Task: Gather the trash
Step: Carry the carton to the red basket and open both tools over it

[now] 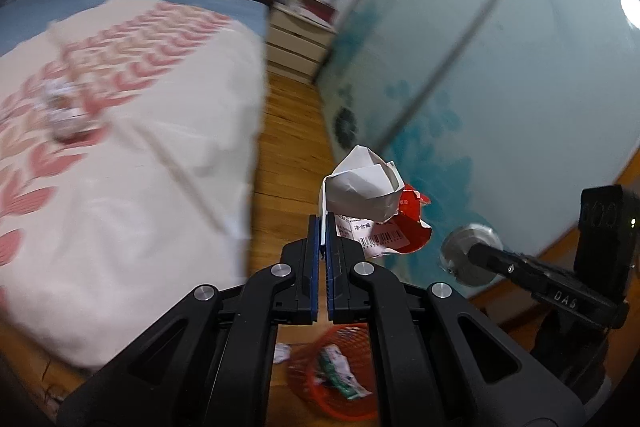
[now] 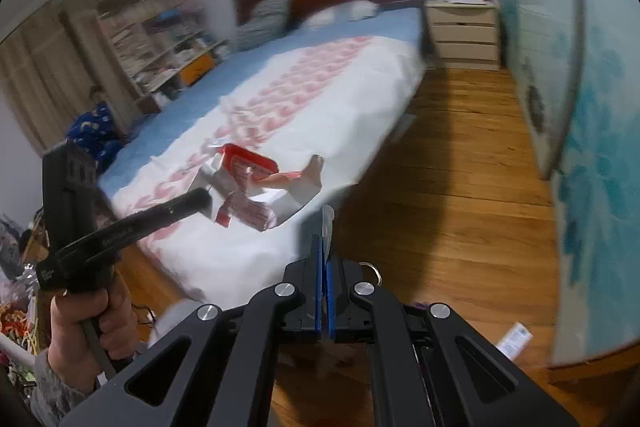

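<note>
Left gripper is clamped on a wad of trash: crumpled white paper plus a torn red-and-white wrapper with a barcode. It's pinched by one edge, so the bulk sticks out past the fingertips, to their right. Held up off the bed and out over the floor, so I judge it's on its way to the orange mesh bin, which sits low in the left wrist view, below my jaws. The bin already has a green-and-white wrapper in it; one white scrap lies on the floor just beside the bin.

Right gripper is closed too, with a thin, pale, translucent scrap poking up between the pads. Can't tell what it is.

One more crumpled item sits on the bed's white cover with pink chevrons, well away from the bin; blurred.

Room: bedroom, wood plank floor, dark headboard, teal-patterned sliding door beside the bin, white drawers beyond.
</note>
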